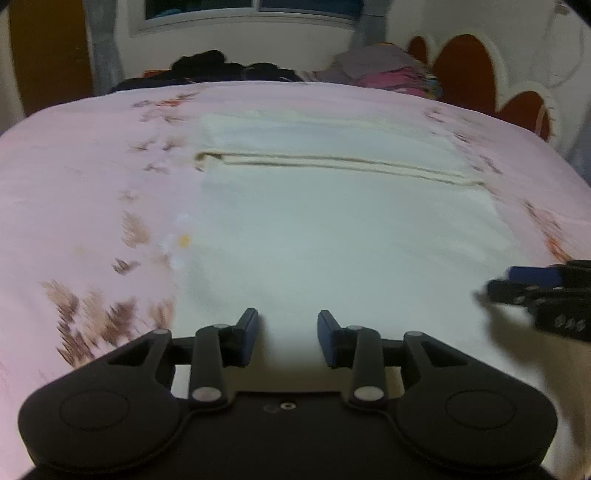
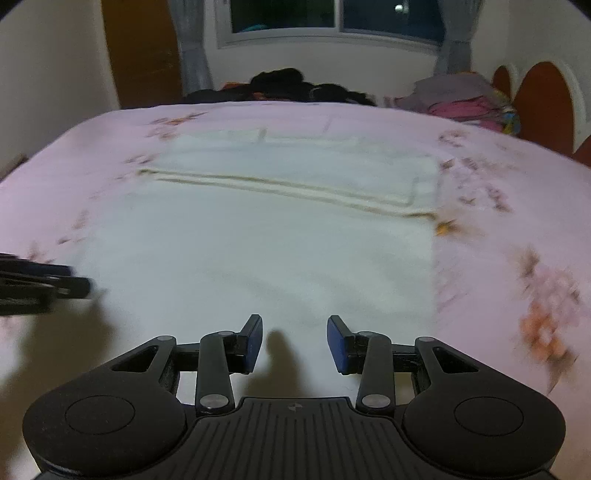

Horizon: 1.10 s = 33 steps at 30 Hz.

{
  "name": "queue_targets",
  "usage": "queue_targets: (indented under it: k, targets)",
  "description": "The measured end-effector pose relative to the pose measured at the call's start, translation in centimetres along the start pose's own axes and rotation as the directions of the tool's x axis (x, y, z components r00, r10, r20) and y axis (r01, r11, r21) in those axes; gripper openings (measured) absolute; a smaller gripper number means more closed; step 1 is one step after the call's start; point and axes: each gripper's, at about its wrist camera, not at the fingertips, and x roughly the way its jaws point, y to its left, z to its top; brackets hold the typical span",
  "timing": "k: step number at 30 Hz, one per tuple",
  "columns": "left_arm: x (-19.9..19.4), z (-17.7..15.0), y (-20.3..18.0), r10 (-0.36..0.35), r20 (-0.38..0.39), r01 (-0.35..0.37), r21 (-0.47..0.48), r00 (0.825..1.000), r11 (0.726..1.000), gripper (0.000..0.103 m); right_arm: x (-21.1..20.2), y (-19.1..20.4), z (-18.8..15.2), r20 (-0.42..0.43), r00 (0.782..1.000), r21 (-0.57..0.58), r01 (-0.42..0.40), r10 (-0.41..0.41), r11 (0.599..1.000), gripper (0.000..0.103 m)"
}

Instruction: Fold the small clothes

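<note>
My left gripper hung just above the near part of a white cloth, its blue pads parted by a narrow gap with nothing between them. My right gripper hung the same way over the same cloth, pads a little apart and empty, its shadow falling on the fabric below. Each gripper showed at the edge of the other's view, so they stood side by side over the near end of the cloth.

The cloth lay flat on a pink bedsheet printed with brownish flowers, and it stretched away from me. Partway up, a folded edge ran across it, with another layer beyond. Farther off, dark clothes and a pile of pink and grey clothes sat at the far side of the bed, under a window.
</note>
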Motion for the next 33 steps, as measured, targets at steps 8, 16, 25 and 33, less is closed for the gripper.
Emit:
queue_targets:
  k: [8,16,25,33]
  targets:
    - [-1.6,-4.4,0.6,-0.033,-0.012,0.034,0.069,0.999,0.997,0.036,-1.3,4.0,-4.1,-0.055,0.997,-0.044,0.06,-0.062,0.997,0.039]
    - [-3.8,-6.2,2.6,-0.04,-0.011,0.041,0.054,0.999,0.998,0.037,-4.0,2.3,-6.0,-0.074,0.983,0.051,0.173,-0.17,0.984,0.039]
    - [-5.4,-6.6,3.0,-0.057,-0.013,0.057,0.017,0.998,0.998,0.054,-6.2,3.0,-7.9,-0.073,0.971,0.094,0.235,-0.229,0.967,0.039]
    - [-7.1,-7.1,3.6,-0.07,0.022,0.069,0.018,0.997,0.997,0.062,-8.2,3.4,-8.5,-0.058,0.965,0.126,0.26,-0.254,0.957,0.039]
